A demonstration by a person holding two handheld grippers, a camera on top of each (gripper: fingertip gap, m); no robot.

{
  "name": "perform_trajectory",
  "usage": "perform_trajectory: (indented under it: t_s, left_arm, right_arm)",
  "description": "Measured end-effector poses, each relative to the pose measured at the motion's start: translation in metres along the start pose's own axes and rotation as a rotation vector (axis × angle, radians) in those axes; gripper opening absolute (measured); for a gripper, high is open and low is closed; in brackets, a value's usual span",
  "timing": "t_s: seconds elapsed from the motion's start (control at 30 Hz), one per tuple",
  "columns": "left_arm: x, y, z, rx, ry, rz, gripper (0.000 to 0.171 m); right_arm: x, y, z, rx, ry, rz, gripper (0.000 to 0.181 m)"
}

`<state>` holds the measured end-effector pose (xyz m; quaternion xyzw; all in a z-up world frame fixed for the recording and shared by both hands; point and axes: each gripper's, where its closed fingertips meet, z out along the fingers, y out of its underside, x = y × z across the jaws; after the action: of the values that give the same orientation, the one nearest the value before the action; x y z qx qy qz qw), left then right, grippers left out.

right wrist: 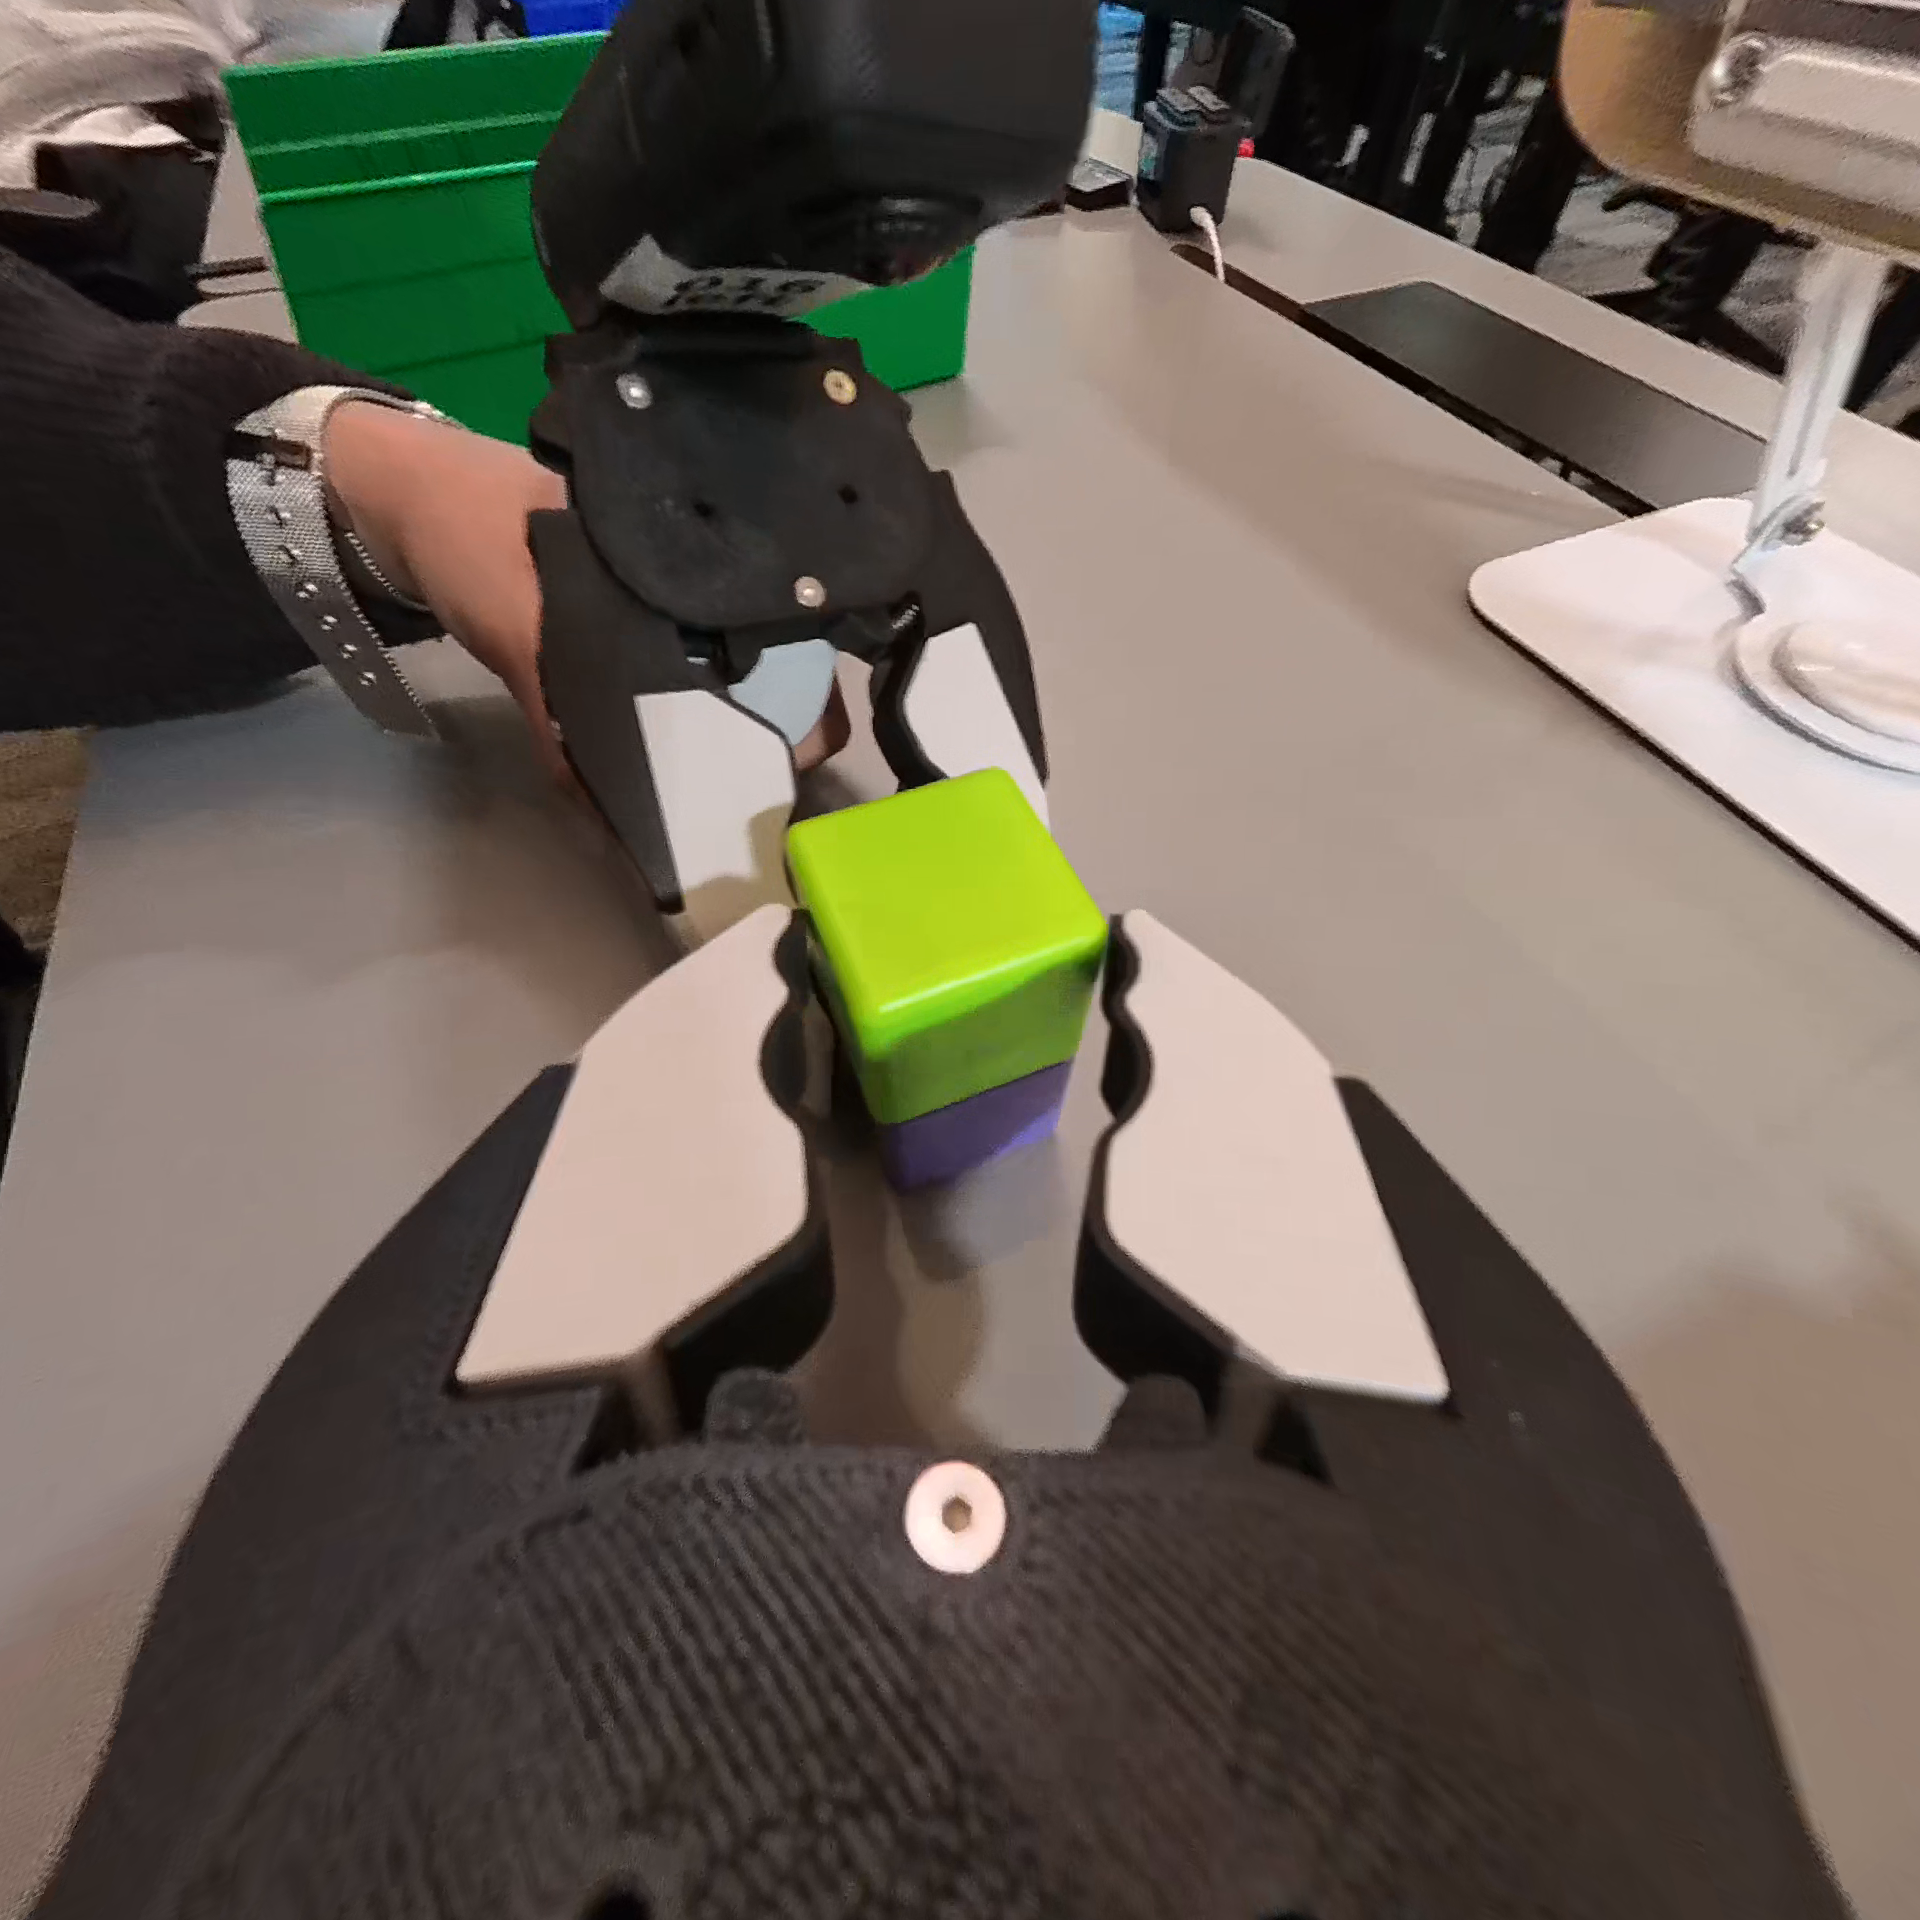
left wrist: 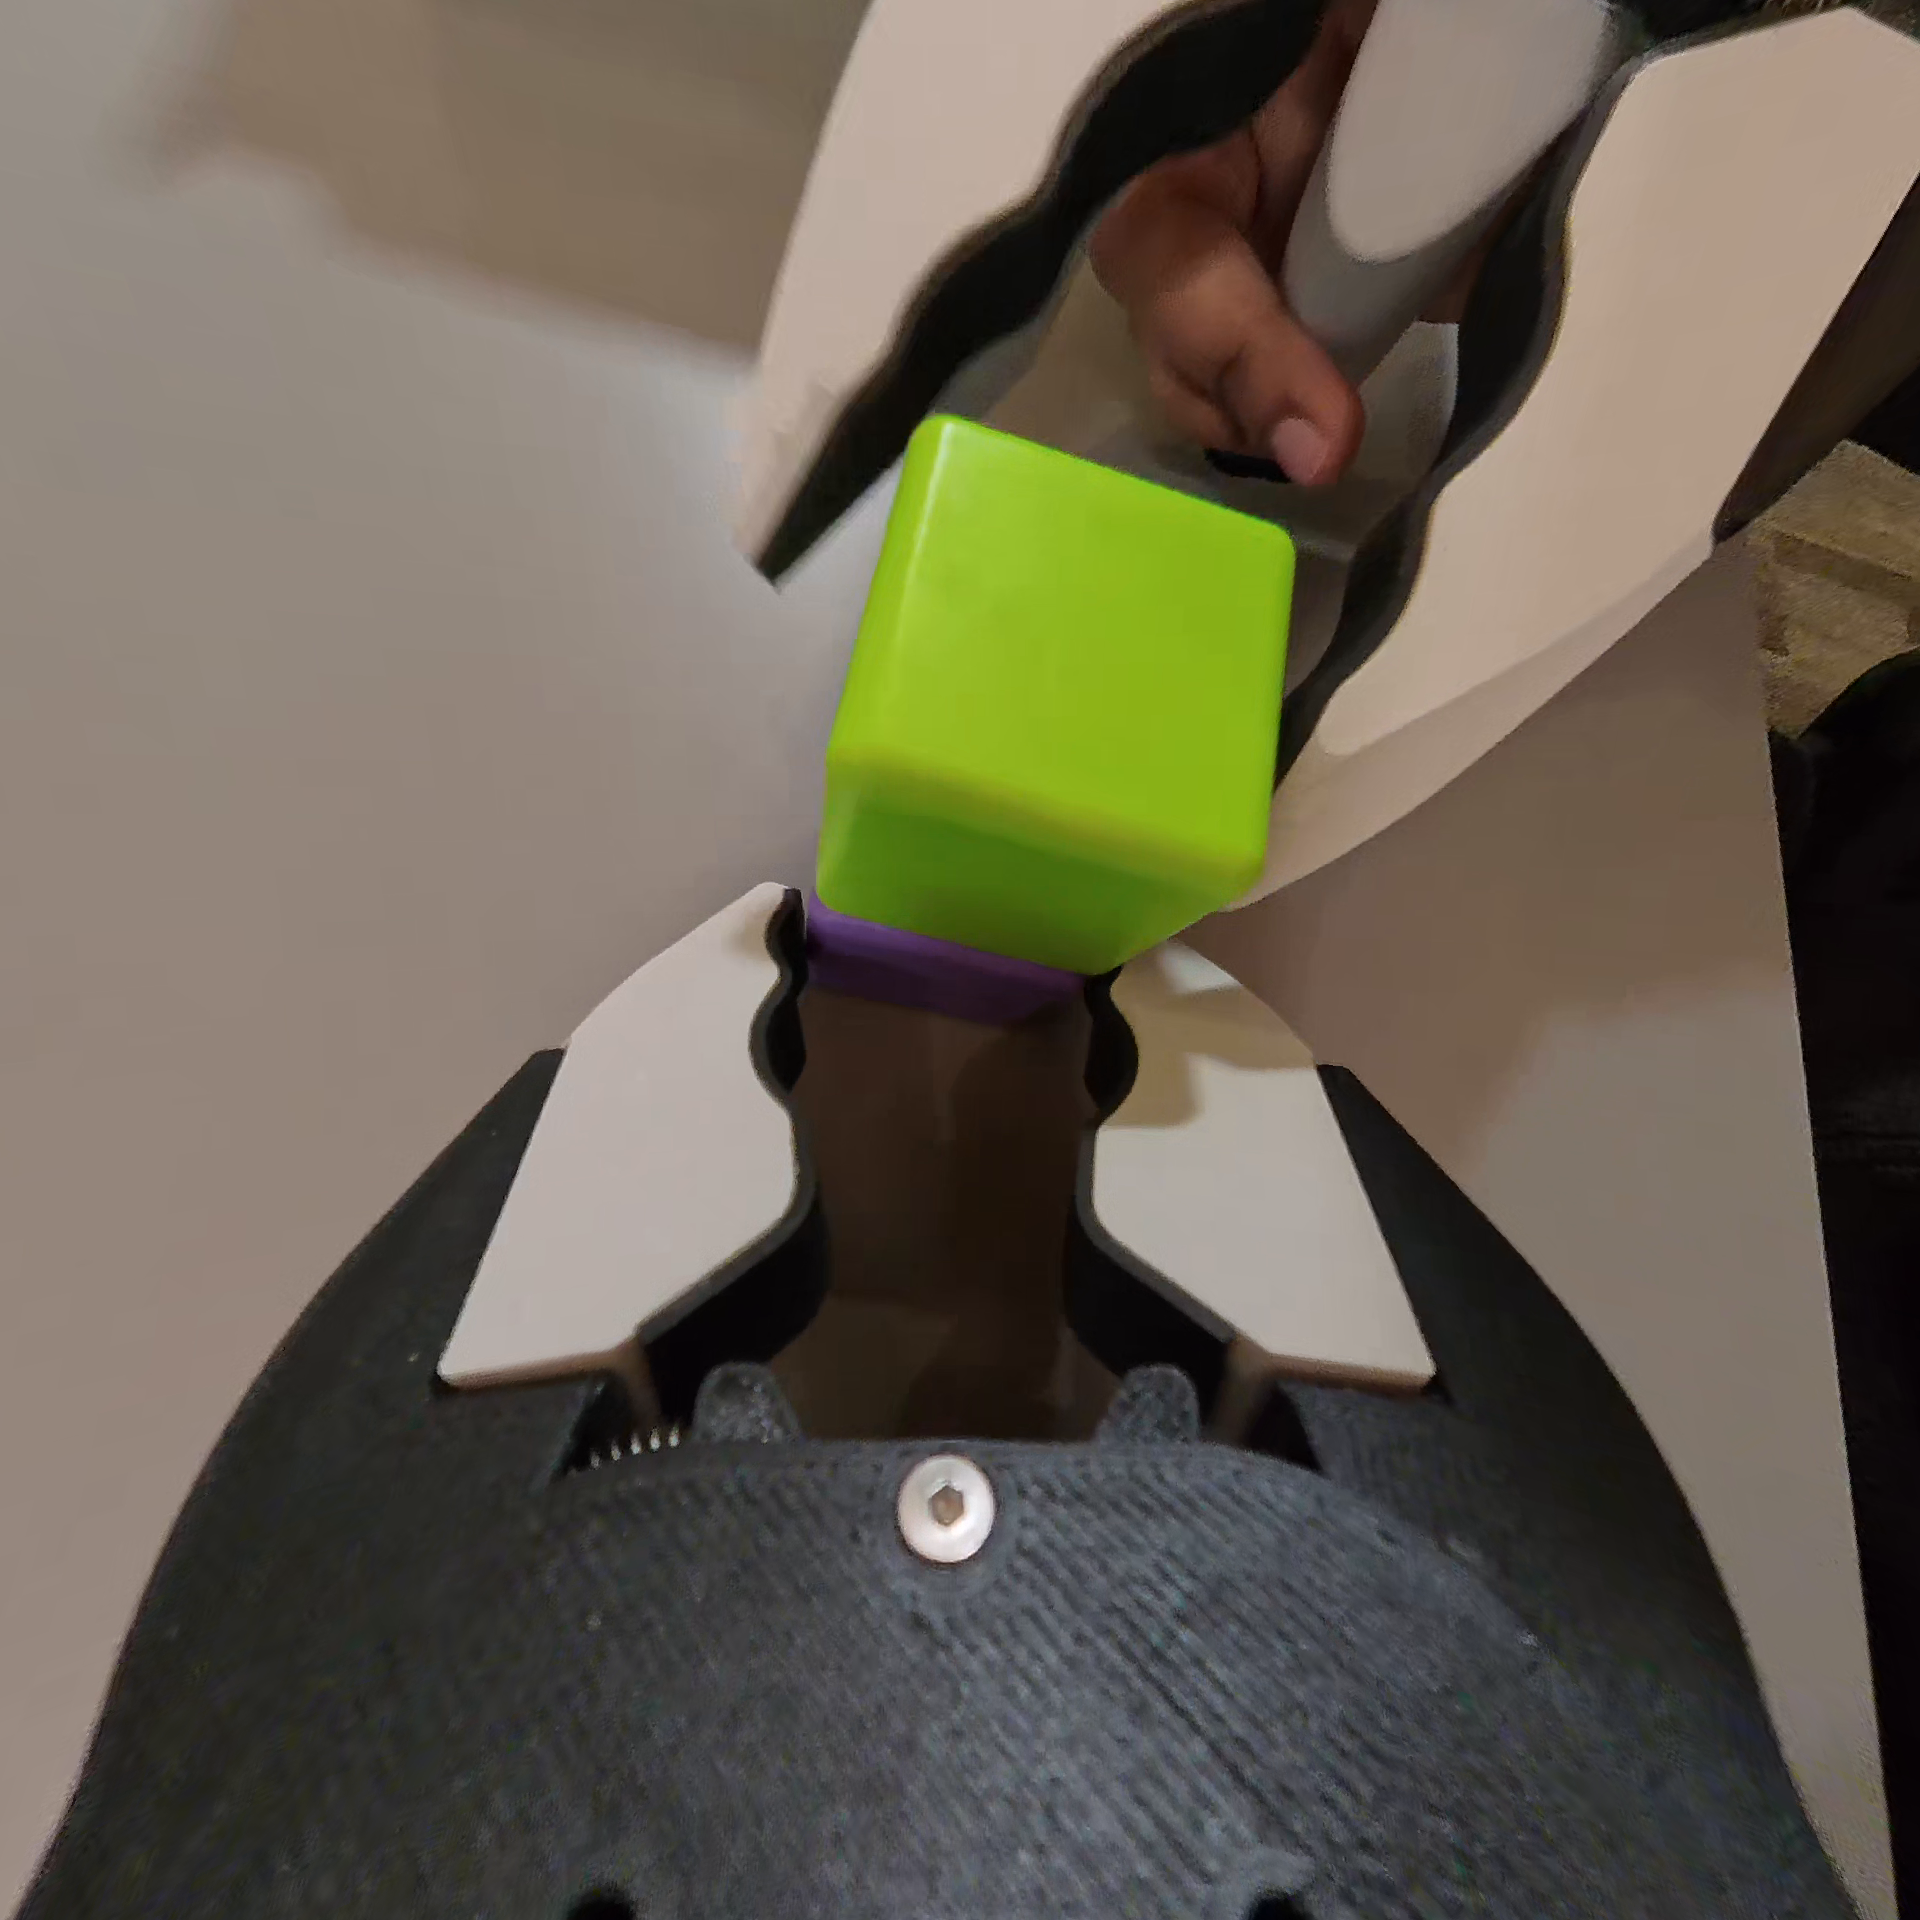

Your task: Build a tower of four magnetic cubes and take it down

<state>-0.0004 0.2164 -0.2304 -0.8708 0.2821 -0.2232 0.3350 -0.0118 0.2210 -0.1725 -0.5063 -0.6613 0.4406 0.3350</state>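
Here, both tongs round green cube

One strip of writing shows, in the right wrist view: a small pale label with dark printed characters, stuck on the body of the left gripper. It sits just under the black camera housing and just above the black plate with screws. The characters appear upside down from this side, in two short rows, and motion blur smears them. The lower row is partly cut off by the plate's edge. In the left wrist view no writing can be read.
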Motion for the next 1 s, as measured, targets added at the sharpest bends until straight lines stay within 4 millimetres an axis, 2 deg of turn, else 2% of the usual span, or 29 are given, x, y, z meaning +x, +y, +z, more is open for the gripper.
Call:
perform_trajectory:
  t_s: [0.2, 0.37, 0.47, 0.57, 0.7, 0.83, 0.9, 1.0]
  left_arm:
    - [-0.003, 0.0, 0.001, -0.01, -0.032, 0.044, 0.05]
    - [-0.005, 0.001, 0.0, -0.022, -0.047, 0.061, 0.05]
    - [-0.004, 0.001, 0.0, -0.016, -0.046, 0.064, 0.05]
    - [-0.004, 0.0, 0.0, -0.013, -0.045, 0.061, 0.05]
    - [-0.004, 0.0, 0.0, -0.013, -0.044, 0.059, 0.05]
    - [-0.004, 0.001, 0.0, -0.012, -0.041, 0.053, 0.05]
    - [-0.004, 0.001, 0.0, -0.012, -0.039, 0.051, 0.05]
    - [-0.004, 0.001, 0.0, -0.012, -0.04, 0.049, 0.05]
  right_arm:
    - [0.002, 0.001, -0.001, -0.036, -0.011, -0.007, 0.054]
    - [0.015, -0.006, -0.006, -0.083, 0.162, -0.179, 0.051]
    - [0.015, -0.023, -0.016, -0.045, 0.176, -0.173, 0.051]
    - [0.019, -0.045, -0.036, -0.004, 0.184, -0.155, 0.051]
    - [0.032, -0.075, -0.081, 0.009, 0.207, -0.12, 0.051]
    - [0.053, -0.104, -0.154, 0.039, 0.301, -0.075, 0.051]
    - [0.076, -0.101, -0.196, -0.007, 0.423, 0.046, 0.052]
    - [0.102, -0.077, -0.256, -0.055, 0.559, 0.238, 0.052]
